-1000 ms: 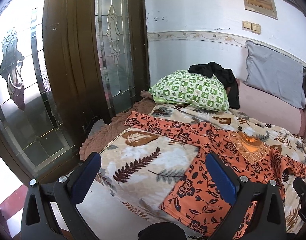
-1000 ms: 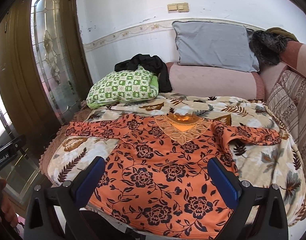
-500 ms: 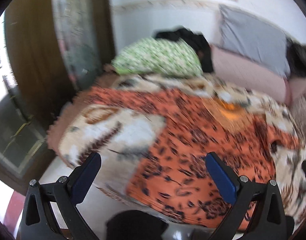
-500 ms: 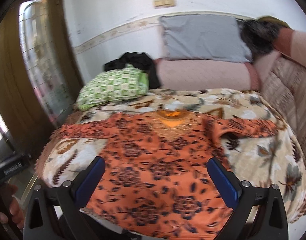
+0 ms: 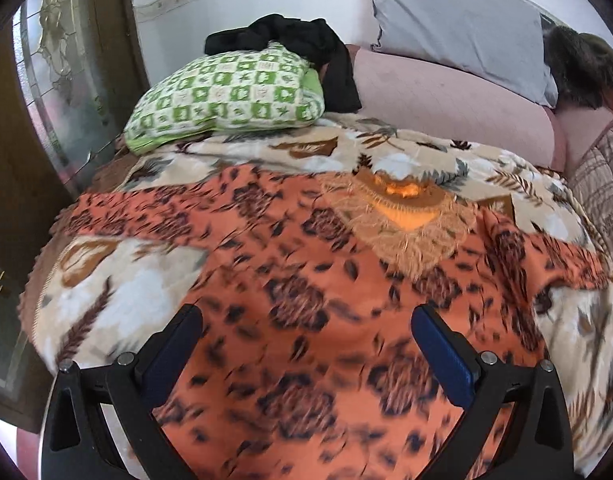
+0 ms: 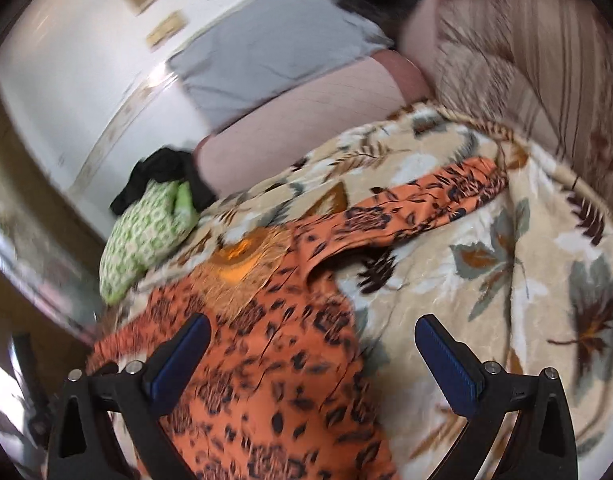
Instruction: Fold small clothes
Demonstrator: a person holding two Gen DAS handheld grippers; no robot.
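An orange long-sleeved top with dark flowers (image 5: pixel 306 280) lies spread flat, front up, on a leaf-patterned blanket (image 5: pixel 118 292). Its embroidered neckline (image 5: pixel 402 208) points away from me. My left gripper (image 5: pixel 306 344) is open and empty, hovering over the top's lower body. My right gripper (image 6: pixel 310 356) is open and empty, tilted, over the top's right side (image 6: pixel 266 340). The right sleeve (image 6: pixel 426 208) stretches out across the blanket (image 6: pixel 526 280) beyond it.
A green checked pillow (image 5: pixel 226 92) with a black garment (image 5: pixel 306 40) on it lies at the back left. A grey cushion (image 5: pixel 458 24) and a pink bolster (image 5: pixel 446 100) line the wall. A glass-panelled wooden door (image 5: pixel 66 80) stands left. A striped sofa back (image 6: pixel 546 60) is right.
Both grippers have moved forward over the top. The left one swung right from the bed's corner to the top's middle. The right one swung right and tilted toward the right sleeve.
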